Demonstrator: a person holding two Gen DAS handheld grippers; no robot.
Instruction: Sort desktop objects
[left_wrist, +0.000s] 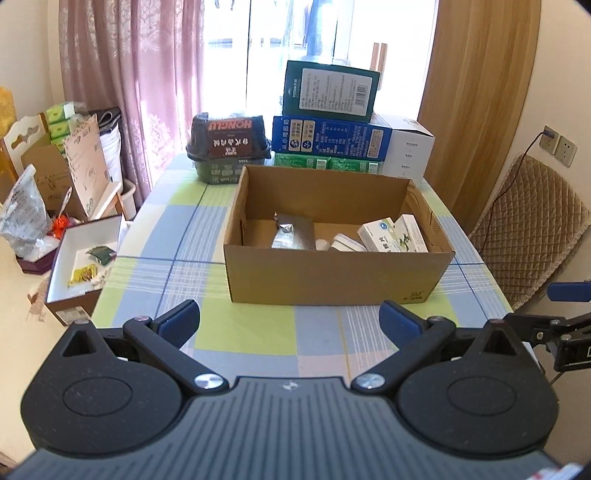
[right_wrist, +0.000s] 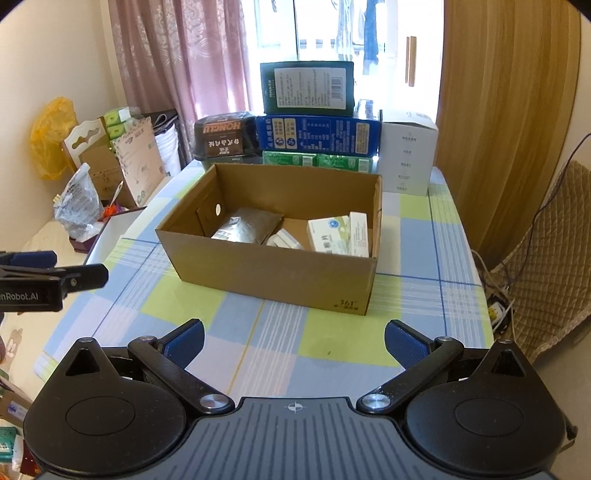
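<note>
An open cardboard box (left_wrist: 332, 275) stands on the checked tablecloth; it also shows in the right wrist view (right_wrist: 266, 273). Inside lie a silver foil pouch (left_wrist: 291, 232) (right_wrist: 247, 229), a small white container (left_wrist: 341, 243) (right_wrist: 284, 238) and white-green medicine boxes (left_wrist: 393, 234) (right_wrist: 340, 230). My left gripper (left_wrist: 290, 323) is open and empty, held over the table in front of the box. My right gripper (right_wrist: 295, 343) is open and empty, also in front of the box. Each gripper shows at the edge of the other's view.
Stacked green, blue and white cartons (left_wrist: 332, 122) and a dark HONGLU package (left_wrist: 229, 142) stand at the table's far end. Left of the table are a white open box (left_wrist: 79, 262), bags and cardboard. A quilted chair (left_wrist: 532, 229) stands on the right.
</note>
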